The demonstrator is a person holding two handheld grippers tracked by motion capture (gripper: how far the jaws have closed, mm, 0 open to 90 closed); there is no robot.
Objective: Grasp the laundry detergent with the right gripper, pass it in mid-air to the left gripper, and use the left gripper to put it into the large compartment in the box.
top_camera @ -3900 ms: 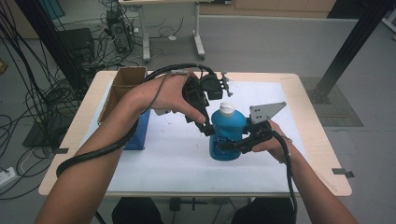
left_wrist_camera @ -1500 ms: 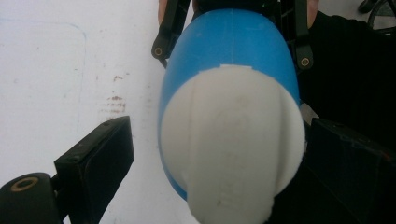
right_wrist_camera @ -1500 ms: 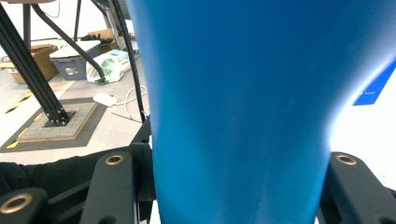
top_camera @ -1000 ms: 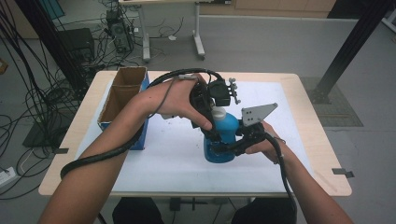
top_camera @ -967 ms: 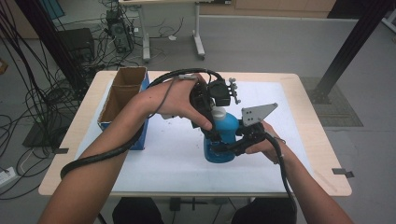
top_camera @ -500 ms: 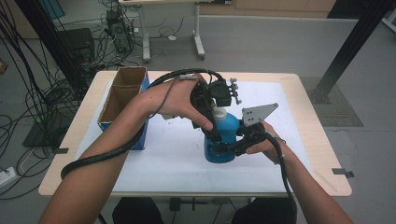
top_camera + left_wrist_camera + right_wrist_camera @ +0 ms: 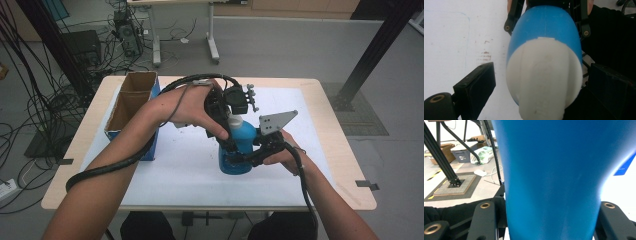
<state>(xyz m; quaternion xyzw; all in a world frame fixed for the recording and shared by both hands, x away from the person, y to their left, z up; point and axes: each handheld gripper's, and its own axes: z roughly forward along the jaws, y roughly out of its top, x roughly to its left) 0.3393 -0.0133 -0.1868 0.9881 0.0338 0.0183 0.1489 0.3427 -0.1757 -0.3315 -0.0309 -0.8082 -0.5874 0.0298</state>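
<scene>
Bottle of blue plastic with a white cap, standing upright near the centre of the bench on its white sheet. Right gripper comes in from 3 o'clock and is clamped on the bottle's lower body — its own view shows the blue wall pressed between both jaws. Left gripper descends from 12 o'clock over the cap; in its own view the jaws stand apart, one at 8 o'clock and one at 4 o'clock of the cap, neither visibly pressing it. Open cardboard box with a blue side lies at 9 o'clock, well apart from the bottle.
</scene>
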